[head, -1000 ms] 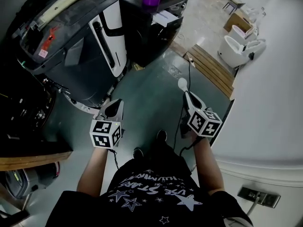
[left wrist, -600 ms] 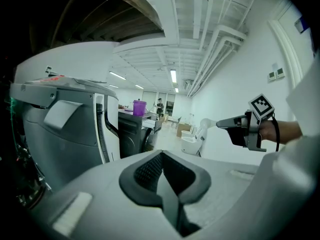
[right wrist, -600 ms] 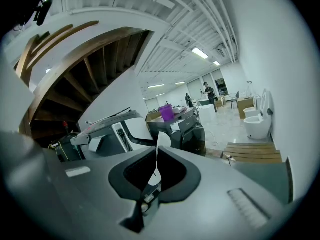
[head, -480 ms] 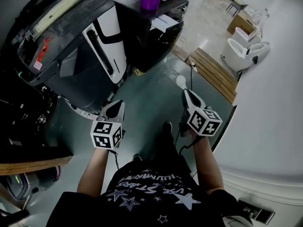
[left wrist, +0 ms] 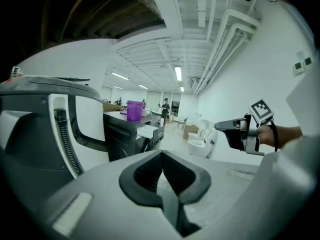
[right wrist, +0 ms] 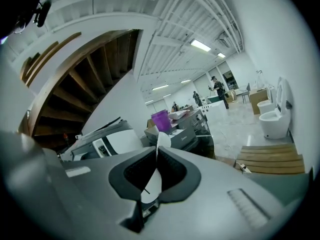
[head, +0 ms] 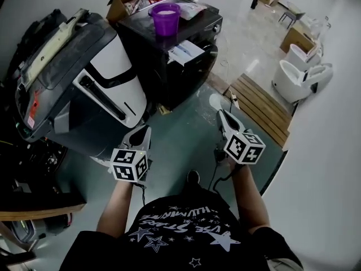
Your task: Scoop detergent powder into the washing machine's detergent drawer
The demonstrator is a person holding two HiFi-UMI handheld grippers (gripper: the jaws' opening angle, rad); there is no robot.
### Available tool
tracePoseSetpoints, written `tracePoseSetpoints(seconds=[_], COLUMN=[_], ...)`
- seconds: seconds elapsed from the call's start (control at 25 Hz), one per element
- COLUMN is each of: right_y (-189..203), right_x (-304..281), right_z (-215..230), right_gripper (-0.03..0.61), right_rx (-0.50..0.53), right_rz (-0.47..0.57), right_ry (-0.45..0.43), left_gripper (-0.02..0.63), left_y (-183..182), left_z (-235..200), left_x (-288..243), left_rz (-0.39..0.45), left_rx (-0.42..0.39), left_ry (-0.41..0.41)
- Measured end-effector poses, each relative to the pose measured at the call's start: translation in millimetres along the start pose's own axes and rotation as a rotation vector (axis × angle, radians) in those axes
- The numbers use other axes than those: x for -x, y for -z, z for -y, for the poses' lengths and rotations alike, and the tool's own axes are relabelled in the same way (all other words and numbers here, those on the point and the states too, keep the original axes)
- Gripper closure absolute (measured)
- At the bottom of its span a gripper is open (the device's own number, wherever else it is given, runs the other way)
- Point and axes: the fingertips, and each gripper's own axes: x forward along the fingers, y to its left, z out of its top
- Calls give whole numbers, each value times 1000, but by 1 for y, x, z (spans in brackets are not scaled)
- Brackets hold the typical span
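Washing machine (head: 155, 66) fuller in view than before; scoop (head: 215, 101) in right tool (head: 222, 115).

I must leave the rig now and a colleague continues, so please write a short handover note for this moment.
Left gripper: shut, empty.
Right gripper: shut on the white spoon, no powder visible on it.
The purple cup stands on the dark washing machine ahead; its detergent drawer is pulled open.
Done: spoon in hand, drawer open.
Left: walk up, scoop powder, tip it into the drawer.
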Motion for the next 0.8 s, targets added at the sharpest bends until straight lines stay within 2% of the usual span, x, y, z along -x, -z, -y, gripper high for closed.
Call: tracePoseSetpoints(seconds=[0.16,0.36,0.8], right_y=[-34,-55,-74], right_x=[-33,-62,-134], right_z=[40,73,83], right_gripper=[543,543,543], right_rx=[5,4,-16], right_rz=[-5,-22,-57], right_ry=[-48,-87,-161], left_gripper=[612,612,613], left_y=[-24,-38,-62], left_z=[11,16,-11], left_x=[-51,-89,-134], left_rz=[15,18,18], left_rx=[7,43,87], left_ry=[-34,-81,-134])
